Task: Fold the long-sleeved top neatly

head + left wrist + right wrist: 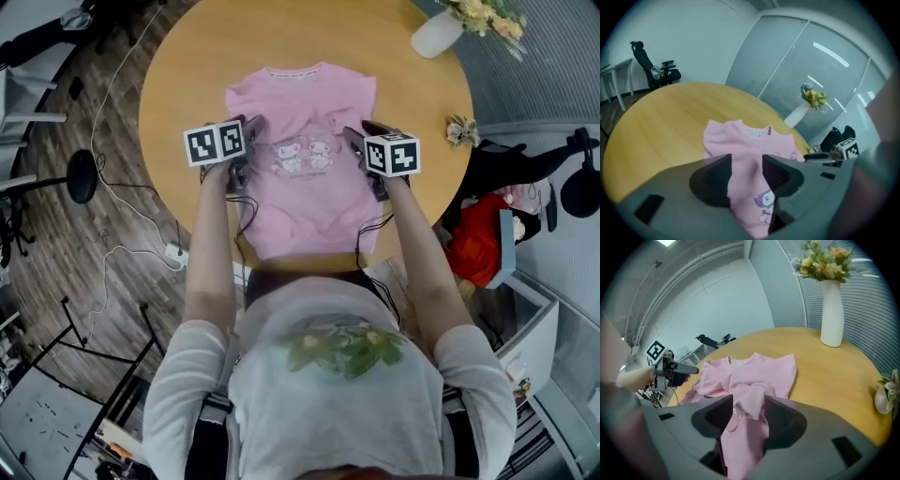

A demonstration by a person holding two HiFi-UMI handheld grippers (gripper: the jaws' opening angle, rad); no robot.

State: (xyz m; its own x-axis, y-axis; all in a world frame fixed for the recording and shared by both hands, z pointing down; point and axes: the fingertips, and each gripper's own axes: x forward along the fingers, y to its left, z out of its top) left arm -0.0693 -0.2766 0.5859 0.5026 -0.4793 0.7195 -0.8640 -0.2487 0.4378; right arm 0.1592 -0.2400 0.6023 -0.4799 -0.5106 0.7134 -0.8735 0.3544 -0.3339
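Observation:
A pink long-sleeved top with a cartoon print lies flat on the round wooden table, collar at the far side and both sleeves folded in over the body. My left gripper hovers at the top's left edge, and in the left gripper view its jaws stand apart with pink cloth below them. My right gripper is at the top's right edge. In the right gripper view a folded sleeve cuff lies between the parted jaws, and they do not pinch it.
A white vase of flowers stands at the table's far right, with a small flower ornament near the right rim. Beside the table are a red bag on the right and cables on the floor at the left. An office chair stands beyond the table.

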